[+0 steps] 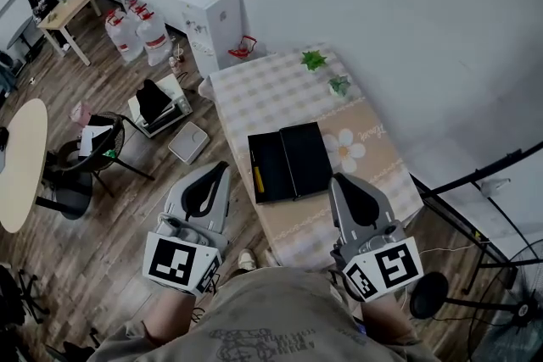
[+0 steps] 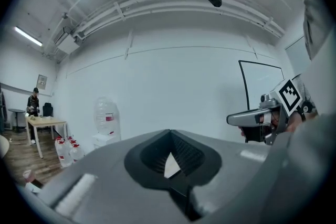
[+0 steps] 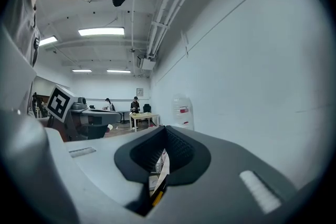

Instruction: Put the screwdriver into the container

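**Fig. Both claws shut and empty at 6 o'clock; the screwdriver (image 1: 257,178) lies in the container (image 1: 293,158).**

My left gripper (image 1: 219,172) and right gripper (image 1: 341,182) hang at the near edge of the table (image 1: 254,93), jaws closed on nothing. The yellow screwdriver appears to rest inside the open black container, along its 9 o'clock side, as the task asks. I judge the point worth checking is that it sits wholly within the rim. A checked cloth covers the table. Two small plants (image 1: 314,59) stand at 1 o'clock and a water dispenser (image 1: 212,13) at 11 o'clock, on the wooden floor (image 1: 110,284).

Left gripper (image 1: 218,171), right gripper (image 1: 338,181): grey shells, black jaw pads, black-white marker cubes (image 1: 180,261). Shirt (image 1: 271,320) seemingly khaki, printed.
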{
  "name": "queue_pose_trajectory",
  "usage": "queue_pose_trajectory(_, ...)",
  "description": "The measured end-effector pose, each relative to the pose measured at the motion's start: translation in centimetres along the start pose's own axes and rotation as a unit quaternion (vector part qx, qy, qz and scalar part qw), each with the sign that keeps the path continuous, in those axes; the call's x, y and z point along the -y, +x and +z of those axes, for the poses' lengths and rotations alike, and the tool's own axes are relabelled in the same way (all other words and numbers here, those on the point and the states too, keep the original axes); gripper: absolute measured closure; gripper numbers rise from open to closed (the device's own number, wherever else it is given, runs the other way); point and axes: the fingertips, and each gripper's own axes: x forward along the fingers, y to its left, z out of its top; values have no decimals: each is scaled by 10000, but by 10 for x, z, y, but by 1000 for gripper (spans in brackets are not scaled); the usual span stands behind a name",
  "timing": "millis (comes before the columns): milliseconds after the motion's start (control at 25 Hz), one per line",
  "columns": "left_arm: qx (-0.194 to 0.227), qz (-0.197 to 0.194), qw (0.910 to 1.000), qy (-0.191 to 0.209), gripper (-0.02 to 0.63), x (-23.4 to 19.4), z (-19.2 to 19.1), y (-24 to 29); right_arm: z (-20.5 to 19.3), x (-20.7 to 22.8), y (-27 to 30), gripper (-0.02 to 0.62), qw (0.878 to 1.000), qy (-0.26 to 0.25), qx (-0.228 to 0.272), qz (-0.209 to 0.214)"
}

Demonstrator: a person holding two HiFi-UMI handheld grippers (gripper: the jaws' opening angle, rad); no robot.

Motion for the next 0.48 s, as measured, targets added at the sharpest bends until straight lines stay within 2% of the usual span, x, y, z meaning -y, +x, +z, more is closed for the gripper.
queue_pose_trajectory(480,55,-71,9999,146,606,7,6,4,7,-1,1,568,9999,-89,21,44)
